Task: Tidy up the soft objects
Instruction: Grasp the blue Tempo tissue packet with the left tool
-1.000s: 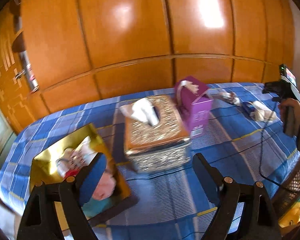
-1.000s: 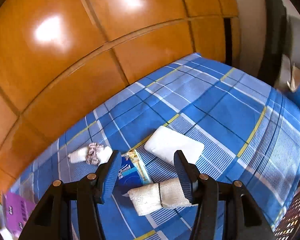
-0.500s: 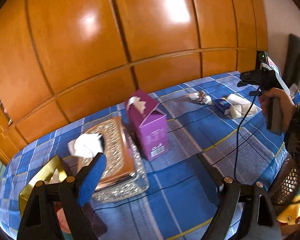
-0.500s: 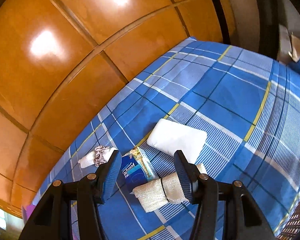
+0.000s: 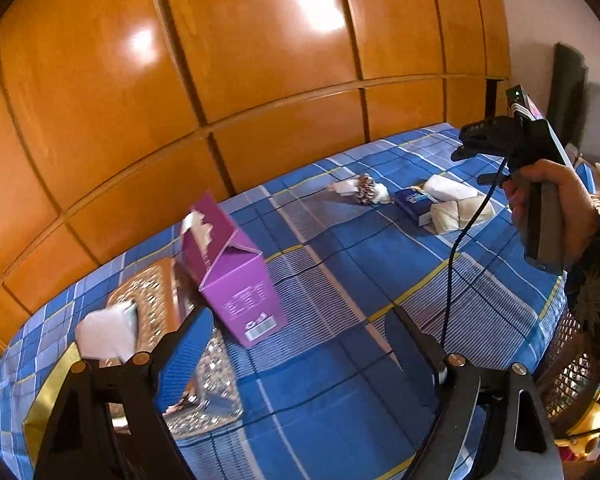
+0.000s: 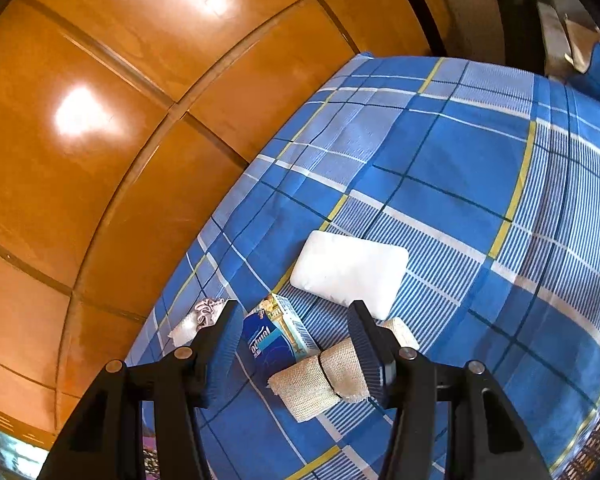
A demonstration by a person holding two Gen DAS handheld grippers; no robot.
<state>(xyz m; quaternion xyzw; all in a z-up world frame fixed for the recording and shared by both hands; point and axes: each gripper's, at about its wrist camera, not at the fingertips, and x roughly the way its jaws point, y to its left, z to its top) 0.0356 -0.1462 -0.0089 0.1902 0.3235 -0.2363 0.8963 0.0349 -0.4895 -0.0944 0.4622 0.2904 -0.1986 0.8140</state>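
Right wrist view shows your right tool (image 6: 292, 344) held spread above a blue plaid tabletop (image 6: 452, 152), gripping nothing. Between its fingers and just ahead lies a beige rolled bandage (image 6: 324, 376), cinched by a dark band; the right finger overlaps its far end in the picture, though contact cannot be confirmed. Just beyond the roll, touching it, is a blue tissue packet (image 6: 276, 338), and past that a white soft pad (image 6: 350, 274). Beside the left finger sits a small frilly hair tie with white wrapping (image 6: 204, 316). In the left wrist view your left tool (image 5: 296, 344) is also spread and empty, with a purple carton (image 5: 236, 280) just ahead and an ornate tissue box (image 5: 152, 304) beside its left finger. To take the bandage cleanly, you would likely lower the right tool straight down, center the band between the fingers, and close gently so the roll compresses without dragging the packet.
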